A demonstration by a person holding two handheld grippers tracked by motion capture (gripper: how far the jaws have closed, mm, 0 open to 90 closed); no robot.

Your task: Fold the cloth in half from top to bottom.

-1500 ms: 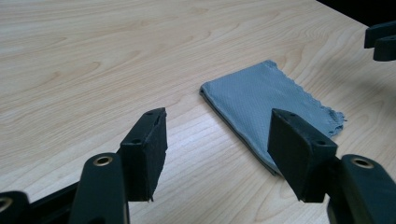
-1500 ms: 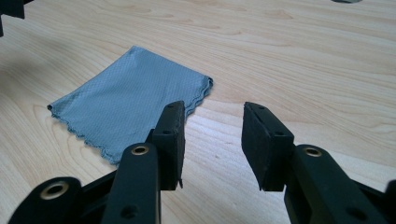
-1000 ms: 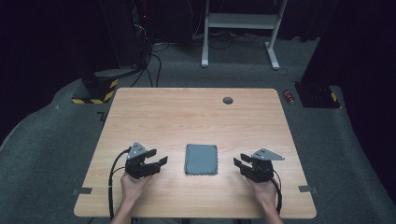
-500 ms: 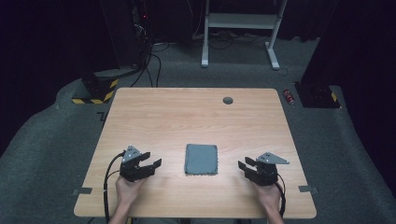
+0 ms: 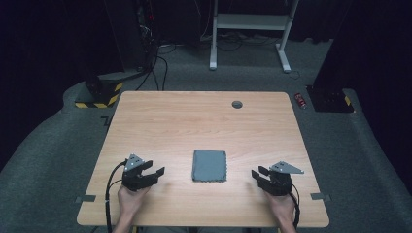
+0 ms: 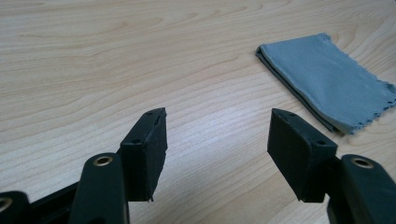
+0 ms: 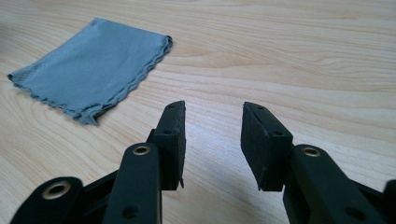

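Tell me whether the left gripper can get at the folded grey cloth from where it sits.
Probably yes. The left gripper is open, with nothing between its fingers, and bare wooden table lies between it and the folded grey cloth.

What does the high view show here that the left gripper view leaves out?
High view: both hands, the left gripper and the right gripper flanking the cloth, a round grey grommet near the far edge, and the floor around.

Left gripper view: the cloth's stacked folded layers and scalloped edge, seen between open, empty jaws.

Both: the folded grey-blue cloth lying flat on the light wooden table.
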